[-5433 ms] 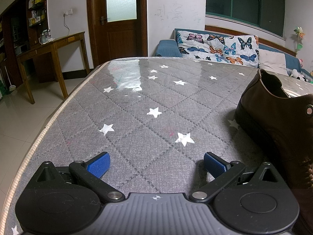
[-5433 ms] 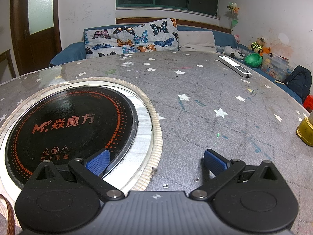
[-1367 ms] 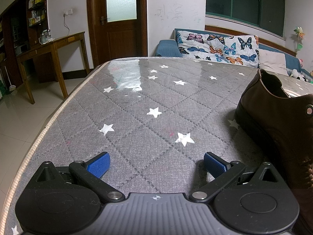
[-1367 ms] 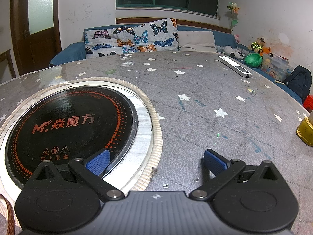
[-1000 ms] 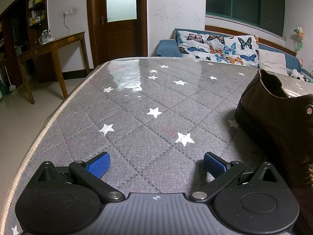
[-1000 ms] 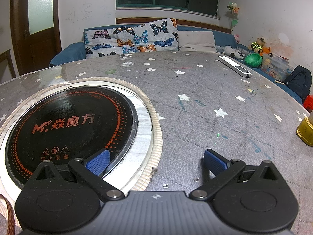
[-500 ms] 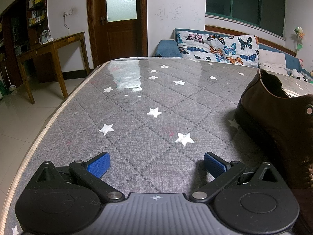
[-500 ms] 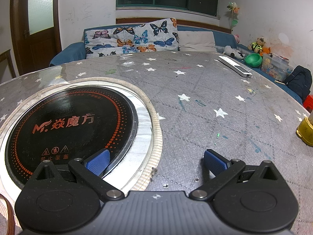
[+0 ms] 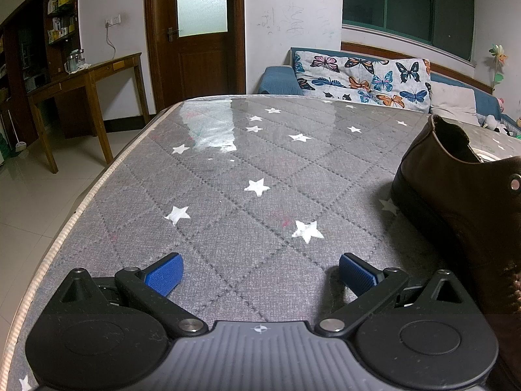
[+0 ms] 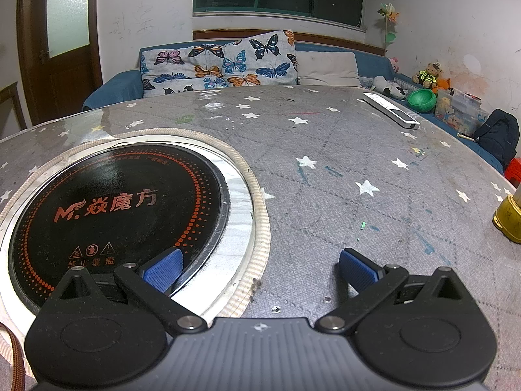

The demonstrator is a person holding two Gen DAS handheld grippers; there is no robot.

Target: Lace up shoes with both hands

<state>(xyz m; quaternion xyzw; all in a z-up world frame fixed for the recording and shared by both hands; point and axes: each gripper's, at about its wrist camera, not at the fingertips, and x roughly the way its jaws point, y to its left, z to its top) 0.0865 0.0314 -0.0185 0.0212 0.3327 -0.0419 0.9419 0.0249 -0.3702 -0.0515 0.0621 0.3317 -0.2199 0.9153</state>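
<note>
Shoe: a brown leather shoe (image 9: pixel 462 202) stands on the table at about 3 o'clock in the left wrist view, heel opening up and toward 1 o'clock, one metal eyelet showing near the frame edge.
Lace: a brown woven strip (image 10: pixel 16 358) runs along the 8 o'clock edge of the right wrist view; whether it joins the shoe cannot be told.
Left gripper: the left gripper (image 9: pixel 259 272) sits low over the table at 6 o'clock, jaws spread wide, nothing between the blue pads (image 9: pixel 164 273); the shoe is just beside its right finger, contact not clear.
Right gripper: the right gripper (image 10: pixel 259 270) is also released, jaws wide apart and empty, its left pad over the cooktop rim, its right pad over the cloth.
Table: a grey quilted cover with white stars (image 9: pixel 254 169) lies under a glossy clear sheet.
Cooktop: a round black induction plate (image 10: pixel 110 208) with orange lettering is set into the table at 9 o'clock in the right wrist view.
Remote: a white remote (image 10: pixel 390 110) lies near the far edge at 1 o'clock.
Yellow object: a yellow item (image 10: pixel 509 218) is cut off at 3 o'clock.
Room: a butterfly cushion (image 10: pixel 221 65) on a blue sofa sits at 12 o'clock; a wooden door (image 9: pixel 198 32) and side table (image 9: pixel 88 75) are at 11 o'clock in the left wrist view.
</note>
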